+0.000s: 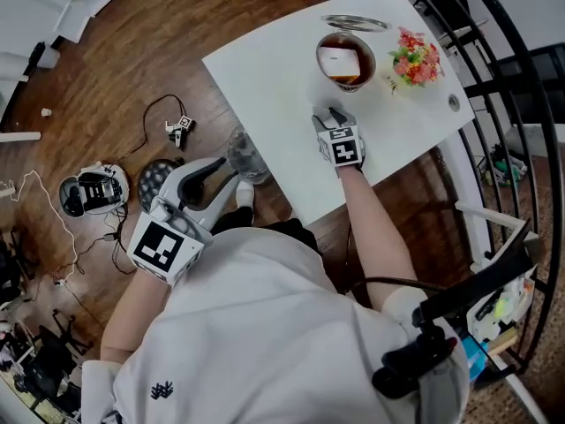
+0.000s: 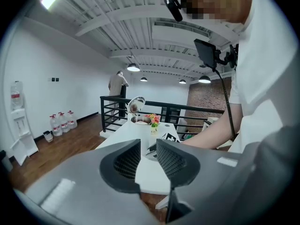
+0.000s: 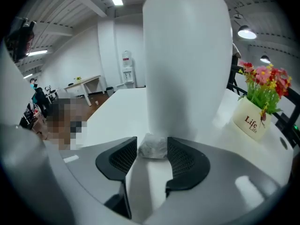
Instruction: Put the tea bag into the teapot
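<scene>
Right hand-held gripper [image 3: 152, 141] wide open, tea bag [image 3: 151, 149] between jaws.

Approach clearances, head view:

- The teapot [image 1: 346, 60] stands close at 12 o'clock of the right gripper [image 1: 330, 118] and blocks any level pass. Its mouth is uncovered and open from above.
- The flower pot [image 1: 415, 62] sits just beside the teapot at 3 o'clock, so that flank is narrow.
- The lid [image 1: 355, 22] lies at the teapot's 12 o'clock.
- The counter [image 1: 265, 87] is bare from 7 to 10 o'clock of the teapot and gives free passage.
- A railing [image 1: 494, 69] bounds the 3 o'clock edge.
</scene>
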Demonstrator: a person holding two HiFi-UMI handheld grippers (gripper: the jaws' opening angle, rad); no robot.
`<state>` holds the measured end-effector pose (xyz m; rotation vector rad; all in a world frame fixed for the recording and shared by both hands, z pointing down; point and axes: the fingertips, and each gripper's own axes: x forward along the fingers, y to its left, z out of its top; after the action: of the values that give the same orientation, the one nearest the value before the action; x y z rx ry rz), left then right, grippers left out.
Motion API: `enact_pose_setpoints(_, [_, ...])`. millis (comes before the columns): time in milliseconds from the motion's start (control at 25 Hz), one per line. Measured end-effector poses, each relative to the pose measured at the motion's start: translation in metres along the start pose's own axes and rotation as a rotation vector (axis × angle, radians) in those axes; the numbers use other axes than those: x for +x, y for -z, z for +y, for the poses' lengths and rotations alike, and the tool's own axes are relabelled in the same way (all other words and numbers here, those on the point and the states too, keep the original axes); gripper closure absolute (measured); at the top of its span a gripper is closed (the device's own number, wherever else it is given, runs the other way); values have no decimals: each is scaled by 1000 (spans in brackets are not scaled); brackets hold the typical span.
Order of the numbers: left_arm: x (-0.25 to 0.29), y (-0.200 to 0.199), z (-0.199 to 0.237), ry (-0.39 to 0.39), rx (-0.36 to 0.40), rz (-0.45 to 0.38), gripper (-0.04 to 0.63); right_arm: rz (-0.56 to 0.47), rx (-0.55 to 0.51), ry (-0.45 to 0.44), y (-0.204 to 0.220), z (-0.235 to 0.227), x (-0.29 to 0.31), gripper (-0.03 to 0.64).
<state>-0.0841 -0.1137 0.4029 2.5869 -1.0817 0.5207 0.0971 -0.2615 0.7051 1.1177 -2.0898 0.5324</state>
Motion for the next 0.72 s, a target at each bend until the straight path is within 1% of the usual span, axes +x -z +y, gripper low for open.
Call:
enact_pose_setpoints(120, [-10,3,10,-17,-1,-4,515,13,-5,29,0,1,6,430])
enact_pose_setpoints(280, [-17,7,18,-29,-16,3,515,24,-15,61,4,-1,8,471])
enact_pose_setpoints(600, [-18,9,17,-15,-10,1,515,3,-8,77,-1,-1,0,551])
enact_pose_setpoints(720, [-17,9,15,-9,-10,-5,515,3,-17,80,0,-4,-11,557])
